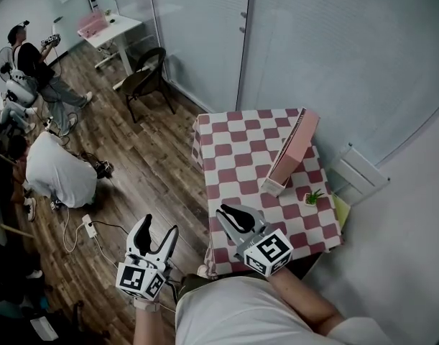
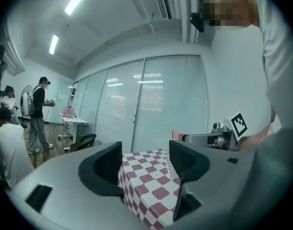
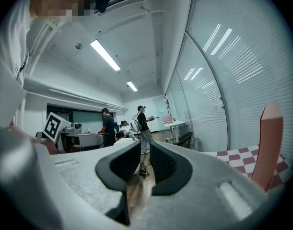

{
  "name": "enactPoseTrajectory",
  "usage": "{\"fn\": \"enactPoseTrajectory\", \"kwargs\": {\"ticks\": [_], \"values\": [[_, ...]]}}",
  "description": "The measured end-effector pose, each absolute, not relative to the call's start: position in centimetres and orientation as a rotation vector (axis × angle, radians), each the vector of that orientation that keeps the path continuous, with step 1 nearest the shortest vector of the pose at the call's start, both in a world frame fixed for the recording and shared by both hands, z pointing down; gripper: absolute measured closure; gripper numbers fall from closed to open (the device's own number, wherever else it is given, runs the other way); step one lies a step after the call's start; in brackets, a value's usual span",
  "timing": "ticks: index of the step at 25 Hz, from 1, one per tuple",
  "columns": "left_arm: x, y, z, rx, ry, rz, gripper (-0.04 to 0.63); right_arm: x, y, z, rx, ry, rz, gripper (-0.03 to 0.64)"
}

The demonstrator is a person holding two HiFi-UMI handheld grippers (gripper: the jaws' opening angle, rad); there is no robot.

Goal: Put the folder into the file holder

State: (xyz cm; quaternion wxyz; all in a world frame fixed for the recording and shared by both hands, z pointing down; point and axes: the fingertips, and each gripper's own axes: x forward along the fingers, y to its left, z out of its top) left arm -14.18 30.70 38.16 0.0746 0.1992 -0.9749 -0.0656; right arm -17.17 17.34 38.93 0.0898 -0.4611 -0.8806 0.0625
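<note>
Left gripper (image 1: 160,227): lower left of the head view, off the near edge of the table (image 1: 233,157). Jaws stand about half apart, with nothing between them.
Right gripper (image 1: 223,213): lower centre, over the near corner of the checked cloth. Jaws are drawn almost together, leaving a thin slit with nothing in it.
File holder (image 1: 294,149): pink, at the right of the table, running from upper right down toward the centre, with its pale end facing the grippers. Contents cannot be made out.
Folder: in neither gripper. It may be the yellow-green flat piece (image 1: 340,210) at the table's right edge, or it may already be inside the holder; the views do not settle which.
Small potted plant (image 1: 312,196): just beside the holder's near end.
Hazards, as judged:
- The holder is tall and narrow and sits near the right edge, so a sideways knock from either gripper could tip it or push it off.
- The plant sits close to the approach line and could be toppled.
- Pinching a thin flat sheet off the cloth risks catching and dragging the cloth with it.
</note>
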Motion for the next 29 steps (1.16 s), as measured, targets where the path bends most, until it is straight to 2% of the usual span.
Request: {"fn": "enactPoseTrajectory", "kwargs": {"ticks": [29], "values": [[-14.8,29.1,40.7,0.679,-2.865,-0.224,0.299,-17.1,17.9,41.4,-1.324,-2.569,0.122,0.577]]}}
